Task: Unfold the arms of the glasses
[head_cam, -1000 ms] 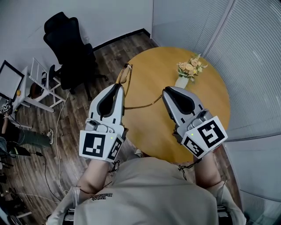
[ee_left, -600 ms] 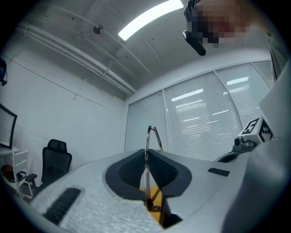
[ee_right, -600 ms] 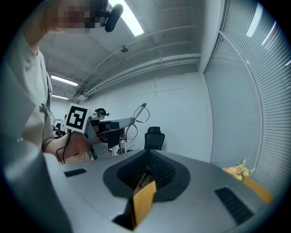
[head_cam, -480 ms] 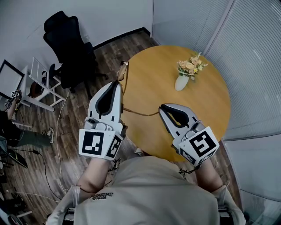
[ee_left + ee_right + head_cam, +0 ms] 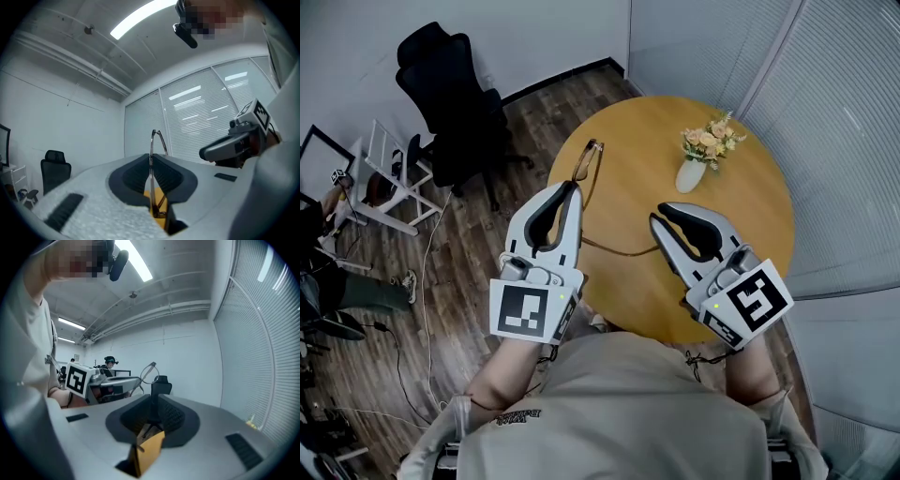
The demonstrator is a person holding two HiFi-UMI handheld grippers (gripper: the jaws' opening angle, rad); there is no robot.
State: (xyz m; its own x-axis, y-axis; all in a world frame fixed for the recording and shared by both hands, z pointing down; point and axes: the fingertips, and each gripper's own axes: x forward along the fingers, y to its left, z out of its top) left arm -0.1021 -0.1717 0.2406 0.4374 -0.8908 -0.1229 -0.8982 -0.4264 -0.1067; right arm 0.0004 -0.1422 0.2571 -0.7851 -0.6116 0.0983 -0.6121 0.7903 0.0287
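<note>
Finding: the left gripper (image 5: 572, 190) is nipped nearly closed on the glasses (image 5: 586, 161) rim, above the table (image 5: 741, 216) edge. The right gripper (image 5: 660, 217) pinches one arm (image 5: 619, 251) (the other is not discernible). Risk: overpulling or twisting could strain the hinge or slip the frame.

Glasses (image 5: 587, 161) over the table's (image 5: 741, 244) left edge, between left gripper (image 5: 573, 191) and right gripper (image 5: 660, 223), vase (image 5: 691, 175) on the table beyond the right gripper, office chair (image 5: 450, 94) on the floor (image 5: 455, 281) behind, far left
</note>
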